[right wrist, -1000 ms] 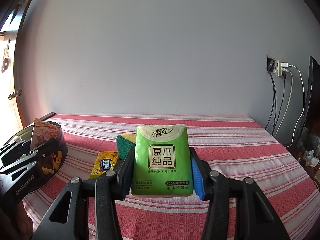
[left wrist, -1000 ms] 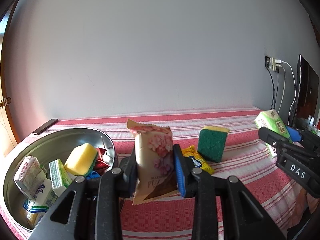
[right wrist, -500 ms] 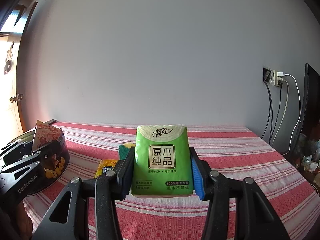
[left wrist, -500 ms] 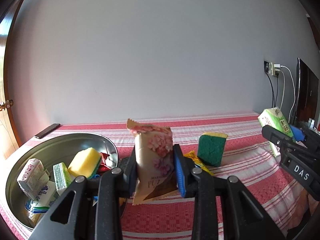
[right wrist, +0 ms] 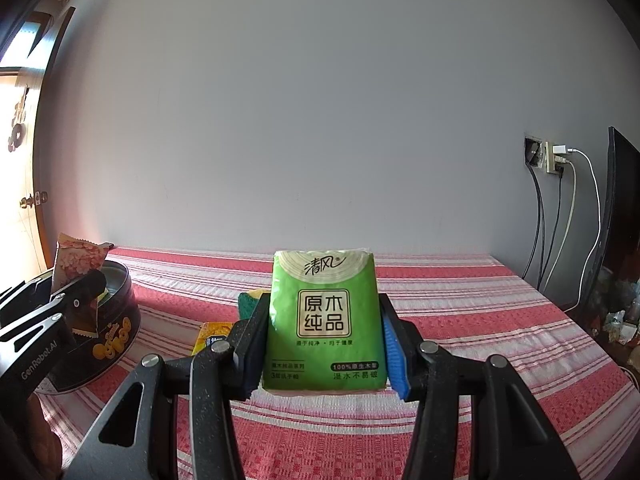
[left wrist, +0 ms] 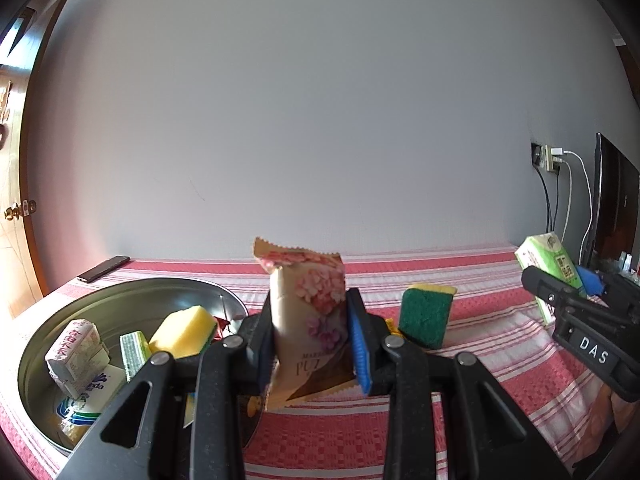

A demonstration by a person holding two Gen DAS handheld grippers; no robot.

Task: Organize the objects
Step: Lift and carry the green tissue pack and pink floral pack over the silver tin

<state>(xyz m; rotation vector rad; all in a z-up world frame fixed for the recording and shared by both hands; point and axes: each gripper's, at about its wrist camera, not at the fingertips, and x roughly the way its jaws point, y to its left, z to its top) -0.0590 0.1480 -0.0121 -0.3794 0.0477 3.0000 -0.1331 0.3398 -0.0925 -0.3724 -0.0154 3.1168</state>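
My left gripper [left wrist: 314, 344] is shut on a beige snack packet with pink flowers [left wrist: 306, 312], held upright just right of the round metal tin [left wrist: 52, 332]. The tin holds a yellow sponge [left wrist: 182, 332], tissue packs and other small items. My right gripper [right wrist: 324, 344] is shut on a green tissue pack [right wrist: 324, 316], held above the red striped cloth; it also shows at the right of the left wrist view [left wrist: 548, 264]. A green and yellow sponge [left wrist: 426, 316] stands on the cloth, with a yellow packet [right wrist: 210, 336] beside it.
The red and white striped cloth [right wrist: 480, 320] covers the table. A dark phone [left wrist: 104, 268] lies at the far left edge. A wall socket with cables [right wrist: 554, 160] and a dark screen [right wrist: 620, 216] are at the right. A wooden door [left wrist: 16, 208] is at the left.
Both grippers have risen a little with their packs still held, and the views have tilted up slightly. The left gripper sits a bit closer to the tin.
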